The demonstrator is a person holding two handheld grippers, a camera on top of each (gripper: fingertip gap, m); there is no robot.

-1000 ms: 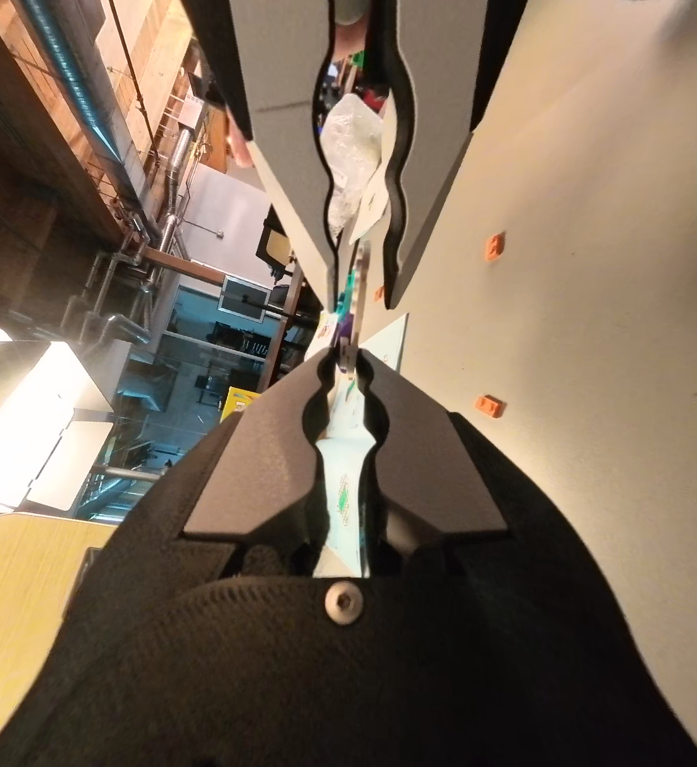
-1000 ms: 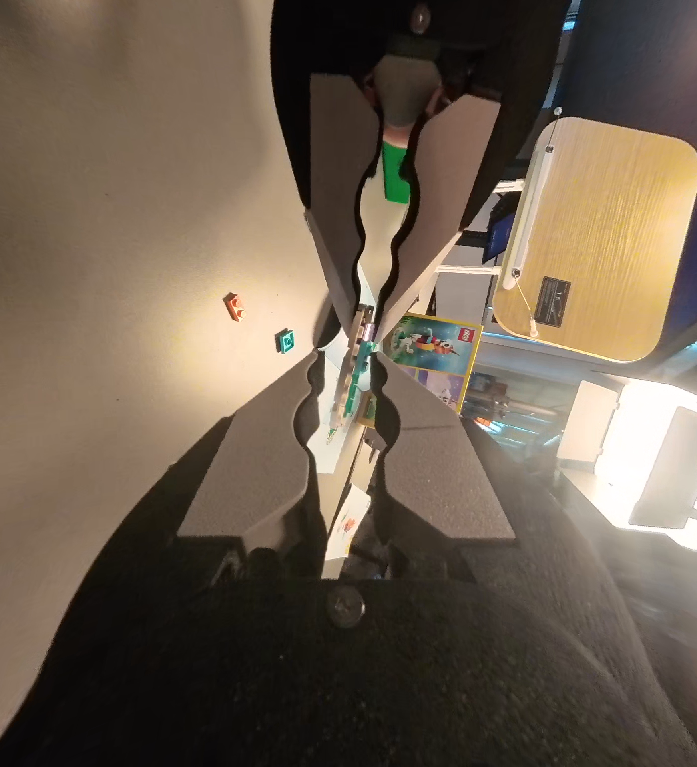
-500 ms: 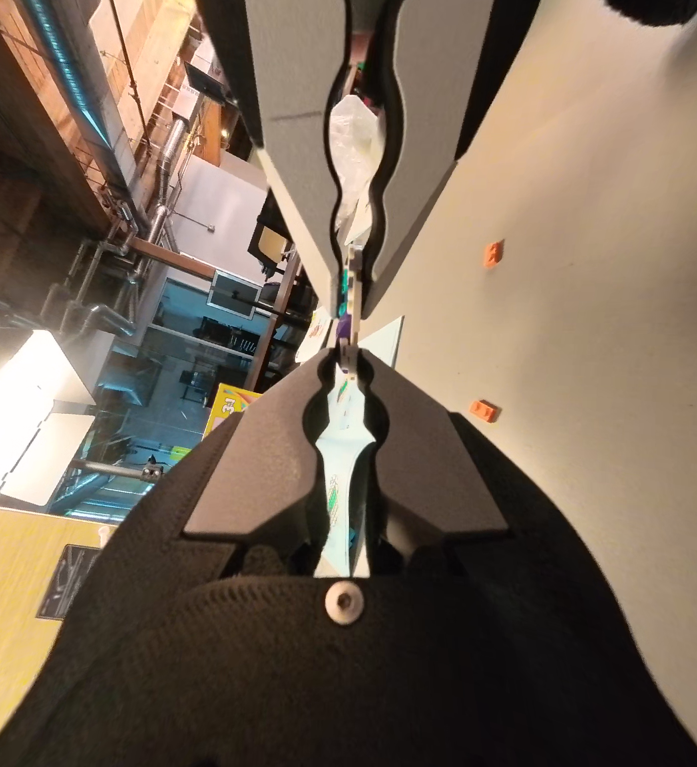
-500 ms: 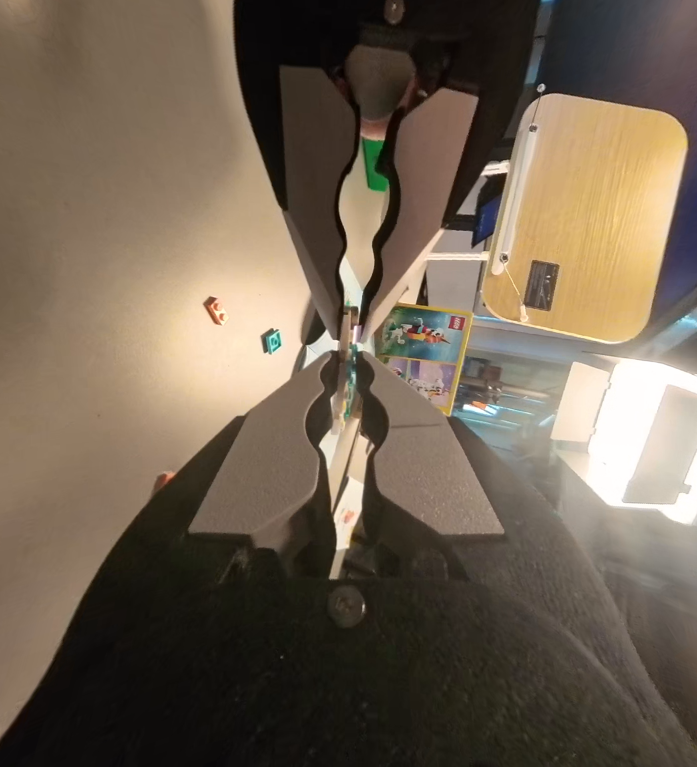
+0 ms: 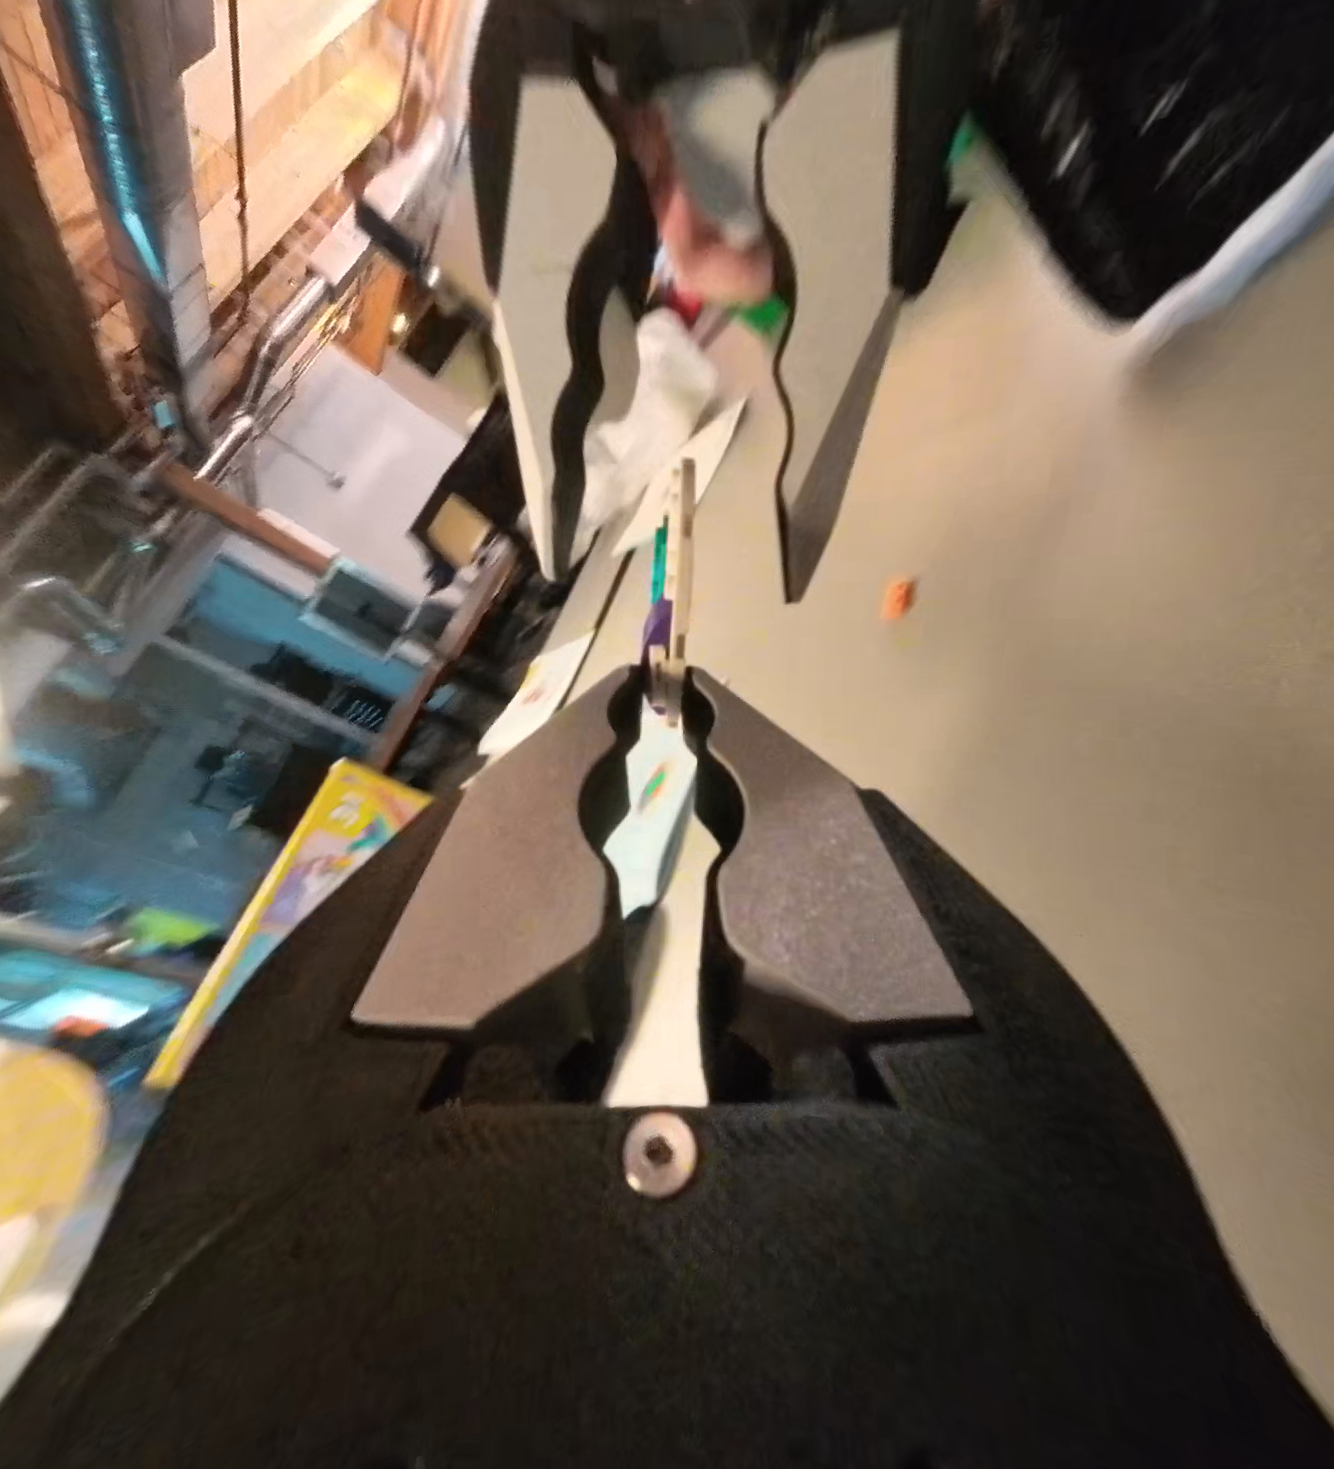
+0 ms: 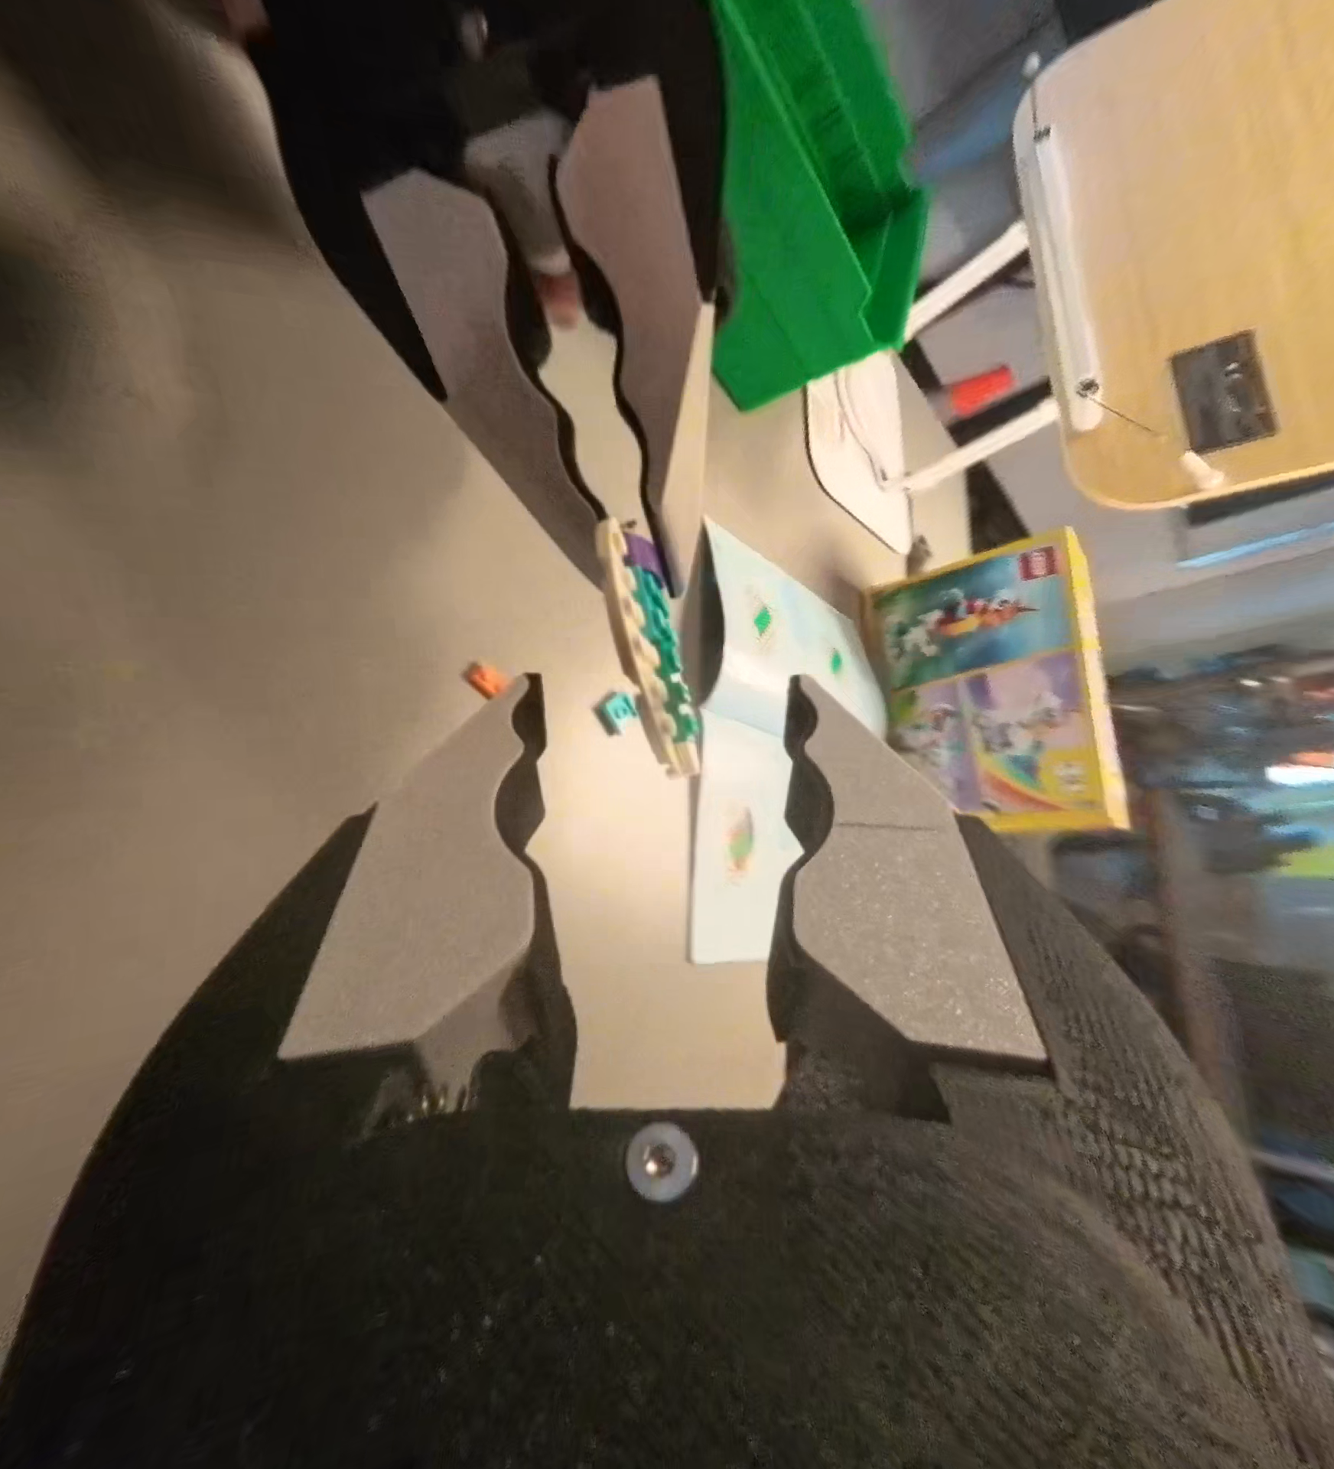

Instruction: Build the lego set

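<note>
Left gripper (image 5: 668, 699) clamped on one end of the white lego plate assembly (image 6: 652, 676) with teal and purple bricks, held edge-on off the beige table (image 6: 171, 715), right gripper (image 6: 660, 691) jaws wide apart facing it, loose orange brick (image 6: 485, 678) and teal brick (image 6: 616, 707) lying below.

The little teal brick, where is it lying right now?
In the right wrist view the teal brick lies loose on the table, between an orange brick and the held white plate assembly.
</note>
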